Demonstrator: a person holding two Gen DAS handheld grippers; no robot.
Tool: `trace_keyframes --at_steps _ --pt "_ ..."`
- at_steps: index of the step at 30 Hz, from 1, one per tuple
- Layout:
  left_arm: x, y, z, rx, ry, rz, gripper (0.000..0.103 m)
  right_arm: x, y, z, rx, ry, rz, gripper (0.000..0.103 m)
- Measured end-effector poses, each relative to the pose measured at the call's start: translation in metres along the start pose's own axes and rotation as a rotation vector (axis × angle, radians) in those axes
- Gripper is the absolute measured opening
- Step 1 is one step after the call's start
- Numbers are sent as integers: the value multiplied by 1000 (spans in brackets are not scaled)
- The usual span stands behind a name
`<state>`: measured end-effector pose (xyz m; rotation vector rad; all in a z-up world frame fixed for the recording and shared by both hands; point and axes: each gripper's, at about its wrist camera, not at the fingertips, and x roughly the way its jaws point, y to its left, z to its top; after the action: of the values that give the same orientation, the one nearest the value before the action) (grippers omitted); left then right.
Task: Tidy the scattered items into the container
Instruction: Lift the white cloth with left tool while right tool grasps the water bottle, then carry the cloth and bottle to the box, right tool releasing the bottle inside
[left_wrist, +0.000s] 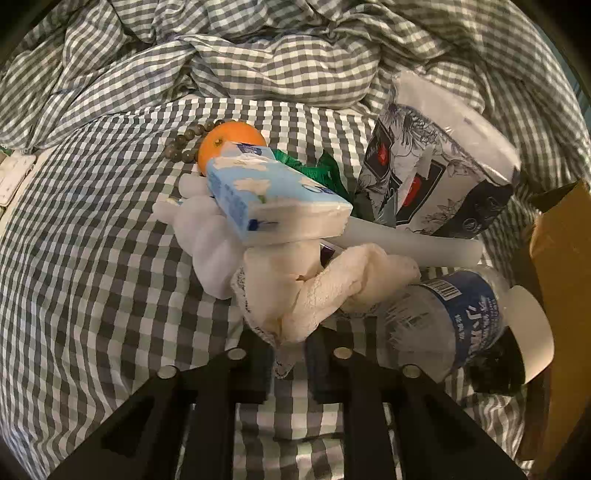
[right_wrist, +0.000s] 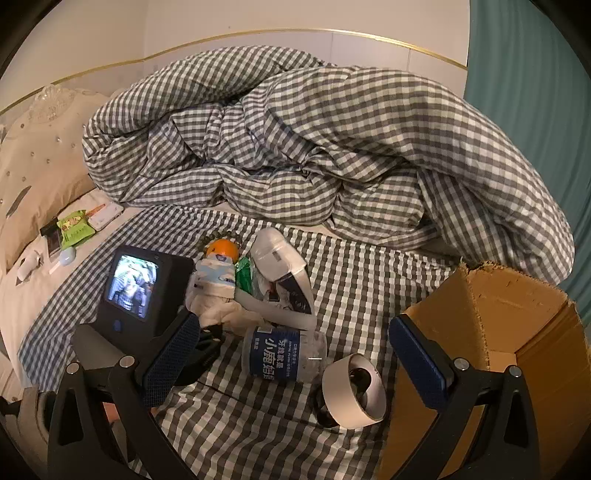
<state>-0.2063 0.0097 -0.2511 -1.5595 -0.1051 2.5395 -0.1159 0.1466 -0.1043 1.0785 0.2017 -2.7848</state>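
The left gripper (left_wrist: 290, 354) points steeply down at a heap of scattered items on the bed (left_wrist: 92, 258); its jaws are pressed together on the lace-edged hem of a cream cloth (left_wrist: 325, 291), which bunches up just ahead of the pads; no earlier view is at hand to show how they got there. Over the cloth lies a blue tissue pack (left_wrist: 273, 199), tilted, with an orange (left_wrist: 225, 144) and a string of beads (left_wrist: 192, 144) behind it; a green wrapper (left_wrist: 314, 170) shows beside the pack; a white tube (left_wrist: 413, 240) runs out to the right, under a large floral-printed tissue package (left_wrist: 436, 170). A clear bottle with a blue label (left_wrist: 454, 314) lies on its side just right of the cloth, and a white tape roll (left_wrist: 532, 332) sits beyond it, near the cardboard box (left_wrist: 557, 258).

The right gripper (right_wrist: 291, 354) hovers with its jaws spread wide and nothing between them; the bottle (right_wrist: 280, 354) and the tape roll (right_wrist: 354, 387) lie on the checked sheet below, and the open cardboard box (right_wrist: 517, 306) stands at the right, beside its right finger; the rumpled checked duvet (right_wrist: 332, 147) fills the far side of the bed.
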Motion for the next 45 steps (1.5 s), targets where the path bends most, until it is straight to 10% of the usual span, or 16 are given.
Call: trace_keyframes --at_steps 20,45 --pt "-127 76 3 -95 -233 105 10 80 7 -16 52 146 22 103" --pt "-150 95 -10 -113 -248 170 10 142 13 -36 19 263 -41 89"
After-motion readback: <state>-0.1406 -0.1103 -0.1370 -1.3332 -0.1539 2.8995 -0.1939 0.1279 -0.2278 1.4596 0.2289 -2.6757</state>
